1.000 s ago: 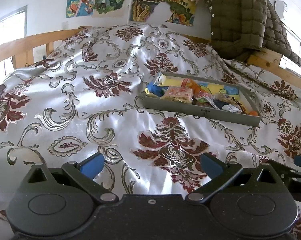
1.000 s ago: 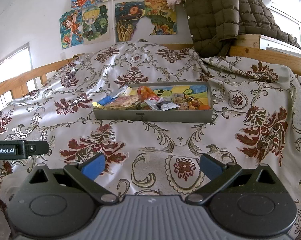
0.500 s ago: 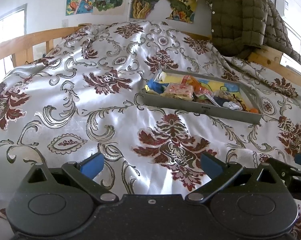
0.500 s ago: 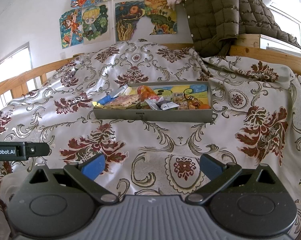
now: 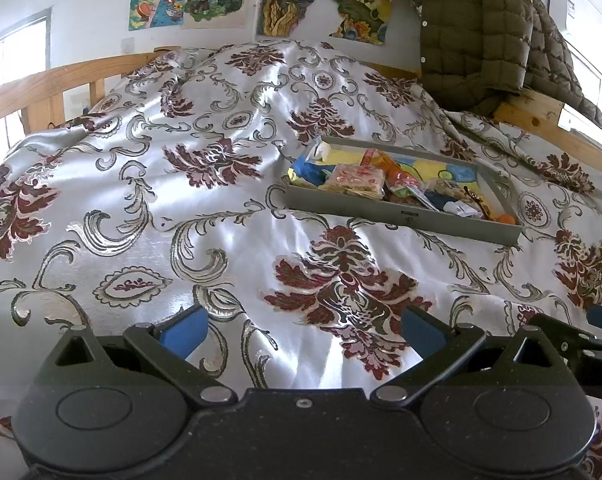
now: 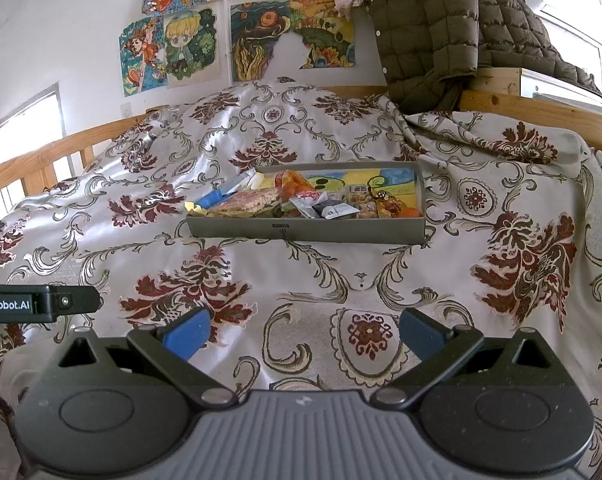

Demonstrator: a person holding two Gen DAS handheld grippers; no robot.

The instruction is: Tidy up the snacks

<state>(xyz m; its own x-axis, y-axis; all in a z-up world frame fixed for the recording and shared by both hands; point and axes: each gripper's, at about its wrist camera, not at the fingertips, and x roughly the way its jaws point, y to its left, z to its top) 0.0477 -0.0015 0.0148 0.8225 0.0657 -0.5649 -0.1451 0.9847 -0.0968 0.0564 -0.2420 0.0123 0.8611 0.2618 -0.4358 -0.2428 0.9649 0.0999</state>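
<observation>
A shallow grey tray (image 5: pixel 401 216) (image 6: pixel 305 230) lies on the flowered bedspread, holding several wrapped snacks (image 5: pixel 357 178) (image 6: pixel 253 202) piled together. My left gripper (image 5: pixel 303 330) is open with nothing between its blue pads, well short of the tray, which sits ahead and to its right. The right gripper (image 6: pixel 303 328) is also open and empty, facing the tray's long front wall from a distance. In the right wrist view the left gripper's body (image 6: pixel 37 304) shows at the left edge. The right gripper's finger (image 5: pixel 573 336) reaches into the left wrist view at the lower right.
The silvery bedspread (image 5: pixel 181 208) with red flowers covers the whole bed. A wooden rail (image 5: pixel 61 80) (image 6: pixel 541 108) runs around it. An olive quilted jacket (image 6: pixel 441 28) hangs over the far right rail. Posters (image 6: pixel 205 40) hang on the wall.
The left wrist view has shifted a little, so the tray sits slightly higher and nearer in it. The right gripper has barely moved. Both stay open.
</observation>
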